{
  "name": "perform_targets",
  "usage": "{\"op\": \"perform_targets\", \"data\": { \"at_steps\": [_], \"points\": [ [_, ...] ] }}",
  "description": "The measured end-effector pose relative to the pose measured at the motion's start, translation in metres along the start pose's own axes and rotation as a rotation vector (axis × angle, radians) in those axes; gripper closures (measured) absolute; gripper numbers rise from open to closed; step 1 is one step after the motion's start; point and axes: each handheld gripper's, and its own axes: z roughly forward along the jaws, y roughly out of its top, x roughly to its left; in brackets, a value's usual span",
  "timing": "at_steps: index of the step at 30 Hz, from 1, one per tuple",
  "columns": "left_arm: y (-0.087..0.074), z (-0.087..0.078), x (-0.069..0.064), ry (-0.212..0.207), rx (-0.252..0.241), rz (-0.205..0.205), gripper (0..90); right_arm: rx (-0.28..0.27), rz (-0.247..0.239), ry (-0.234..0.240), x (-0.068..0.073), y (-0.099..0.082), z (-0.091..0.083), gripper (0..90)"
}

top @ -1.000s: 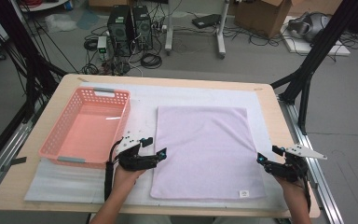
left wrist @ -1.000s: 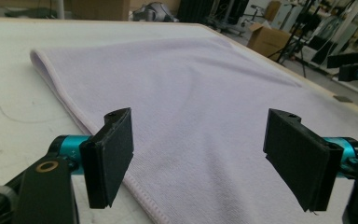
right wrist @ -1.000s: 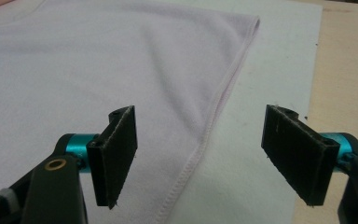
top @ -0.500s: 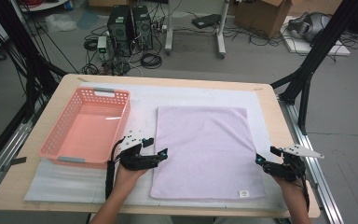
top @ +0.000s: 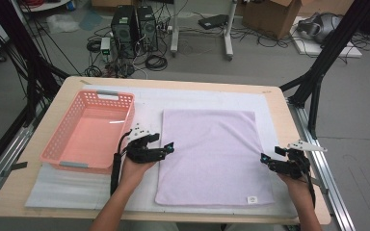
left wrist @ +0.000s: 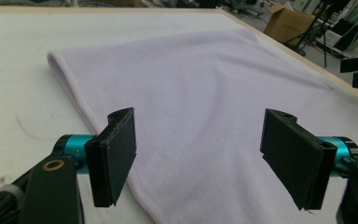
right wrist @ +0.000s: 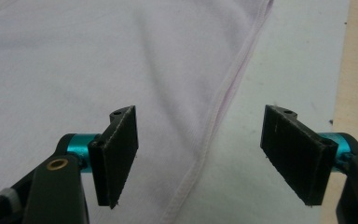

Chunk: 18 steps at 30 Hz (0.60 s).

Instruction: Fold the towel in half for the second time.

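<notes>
**lilac towel lies flat between my two grippers**

pale wood is what i see at the edges of the table (top: 289, 125), most of its top covered by a white foam sheet (top: 144, 103). on that sheet the lilac towel (top: 212, 154) is spread flat and square, just right of the salmon plastic basket (top: 89, 132), which sits on the table's left half with its grey handle tabs at the far and near rims. my left gripper (top: 166, 149) hovers at the towel's left hem, jaws standing wide apart with nothing between them; in the left gripper view the hem (left wrist: 81, 105) runs just under the left jaw. my right gripper (top: 265, 161) sits at the opposite hem, its jaws equally wide and unclamped; the right gripper view shows the stitched edge (right wrist: 223, 100) passing between them over the foam. both hands come in from the near side.

beyond the table the floor is grey concrete, strewn with black cables. two black computer towers (top: 135, 24) stand behind the far edge, a cardboard box (top: 270, 14) farther right, and black frame struts (top: 318, 72) rise at either side. a small white label (top: 252, 198) is sewn near the towel's near right corner; its printing is too small to read.
</notes>
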Motion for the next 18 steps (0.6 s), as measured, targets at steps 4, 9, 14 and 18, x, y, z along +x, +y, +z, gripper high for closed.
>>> {"op": "perform_targets", "data": {
  "at_steps": [4, 9, 14, 18],
  "points": [
    [0.009, 0.019, 0.008, 0.026, 0.038, -0.007, 28.3, 0.036, 0.011, -0.011, -0.009, 0.011, 0.012, 31.1],
    [0.017, 0.037, 0.017, 0.061, 0.064, -0.003, 31.2, 0.063, 0.04, -0.02, -0.021, 0.025, 0.028, 36.0],
    [0.017, 0.053, 0.034, 0.127, 0.117, -0.014, 31.9, 0.099, 0.051, -0.016, -0.03, 0.039, 0.05, 40.7],
    [0.016, 0.062, 0.045, 0.186, 0.153, -0.045, 32.1, 0.111, 0.068, -0.033, -0.032, 0.049, 0.067, 42.8]
  ]
}}
